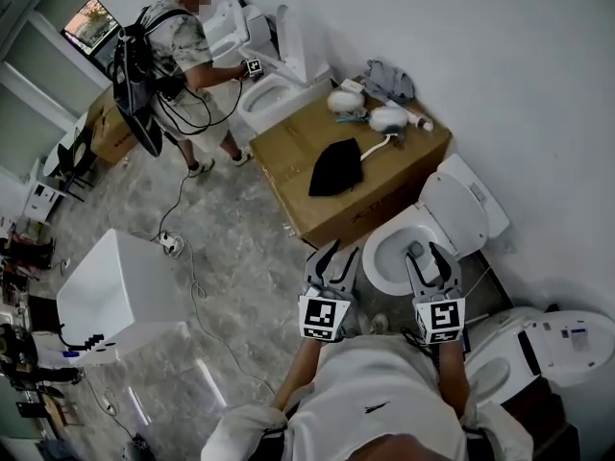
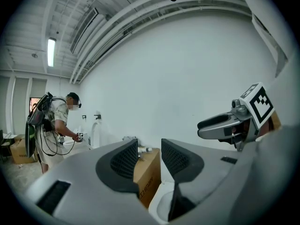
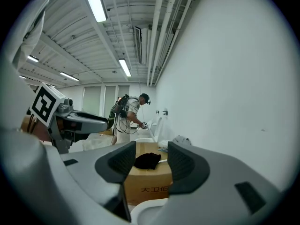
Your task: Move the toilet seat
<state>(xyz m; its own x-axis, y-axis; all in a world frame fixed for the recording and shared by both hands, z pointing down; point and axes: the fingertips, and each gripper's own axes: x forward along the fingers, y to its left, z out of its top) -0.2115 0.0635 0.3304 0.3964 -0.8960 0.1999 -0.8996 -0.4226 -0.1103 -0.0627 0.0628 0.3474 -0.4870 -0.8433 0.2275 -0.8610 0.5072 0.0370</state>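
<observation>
A white toilet stands against the wall, its bowl [image 1: 386,250] open and its seat and lid [image 1: 459,205] raised behind it. My left gripper [image 1: 338,250] hovers at the bowl's left rim. My right gripper [image 1: 428,251] is over the bowl's right side. Both point towards the toilet. In the left gripper view the jaws [image 2: 149,150] stand close together with nothing between them, and the bowl [image 2: 161,205] shows below. The right gripper's jaws [image 3: 151,152] are likewise near each other and hold nothing, with the bowl rim [image 3: 145,213] beneath them.
A cardboard box [image 1: 288,152] with a black cloth [image 1: 336,166] and small items stands left of the toilet. Another toilet [image 1: 548,339] is at the right. A second person [image 1: 192,36] works at a far toilet [image 1: 274,89]. A white box [image 1: 115,291] and a cable [image 1: 187,267] lie on the floor.
</observation>
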